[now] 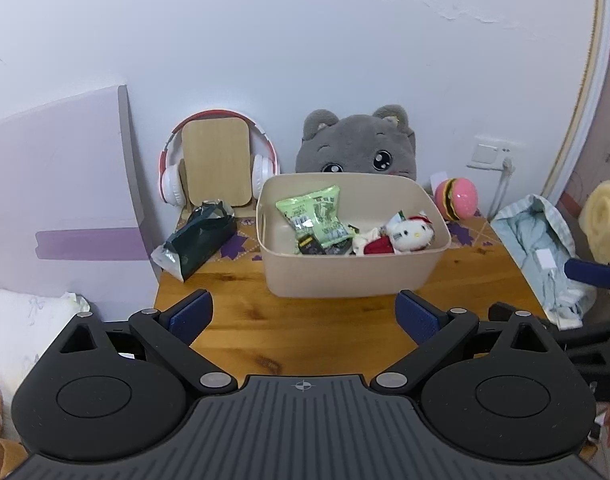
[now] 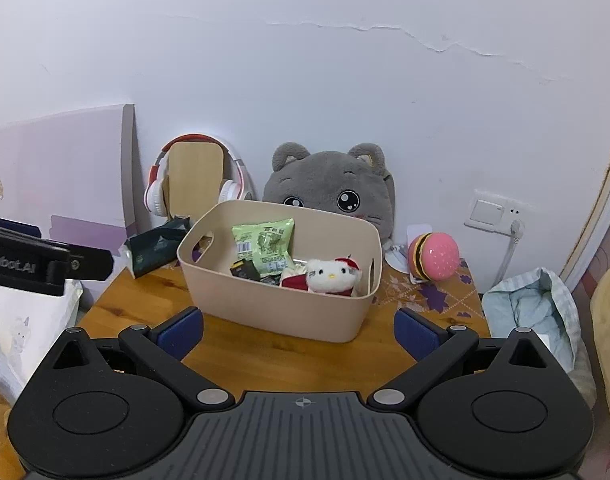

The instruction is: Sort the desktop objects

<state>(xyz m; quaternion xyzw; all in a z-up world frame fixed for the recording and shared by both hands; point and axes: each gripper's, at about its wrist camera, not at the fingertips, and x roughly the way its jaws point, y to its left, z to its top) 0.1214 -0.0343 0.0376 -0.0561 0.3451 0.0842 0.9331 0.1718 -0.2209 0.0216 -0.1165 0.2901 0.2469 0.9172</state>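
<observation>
Hovering over wooden table (image 1: 289, 344) (white wall (image 1: 305, 40) behind): 2 hand-held grippers, spread, empty; beige bin (image 1: 345, 272) centered.

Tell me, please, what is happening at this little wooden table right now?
A person is tidying the desktop with two handheld grippers. The left gripper and right gripper both hover open and empty before the beige plastic bin. The bin already holds a green snack packet, a white plush kitten in a red hat and some small dark packets. A dark green tissue pack and a pink burger-shaped toy sit outside it on the table.
</observation>
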